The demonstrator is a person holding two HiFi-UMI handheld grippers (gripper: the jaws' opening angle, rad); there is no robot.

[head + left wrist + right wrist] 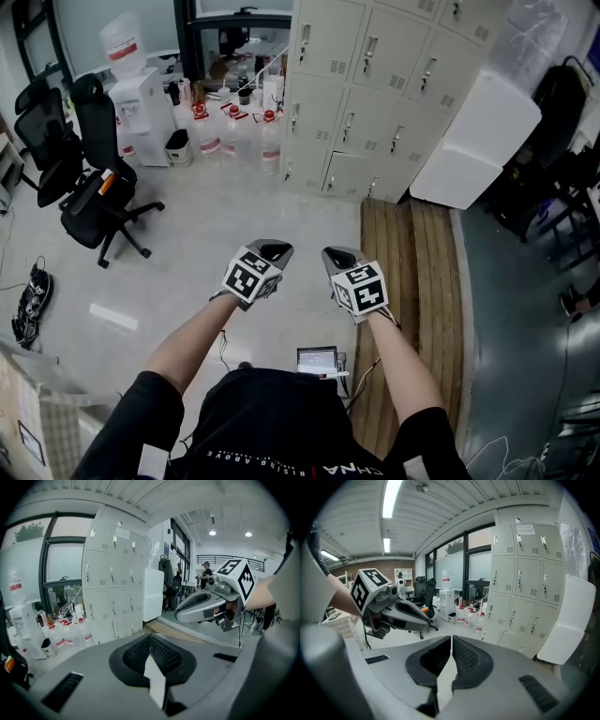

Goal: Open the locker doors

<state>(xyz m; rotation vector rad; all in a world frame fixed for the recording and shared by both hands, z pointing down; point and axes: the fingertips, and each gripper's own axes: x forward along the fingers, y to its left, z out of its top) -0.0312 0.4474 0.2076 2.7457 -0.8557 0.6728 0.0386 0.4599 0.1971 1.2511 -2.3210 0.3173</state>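
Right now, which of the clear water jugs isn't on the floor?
The clear red-labelled water jug on top of the white water dispenser; the three red-capped jugs stand on the floor beside the beige metal lockers.

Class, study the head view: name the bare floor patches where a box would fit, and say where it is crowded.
Bare floor lies between the office chairs, the water bottles and the wooden boards. Crowded: bottles and the water dispenser left of the lockers; a white panel rests against their right side.
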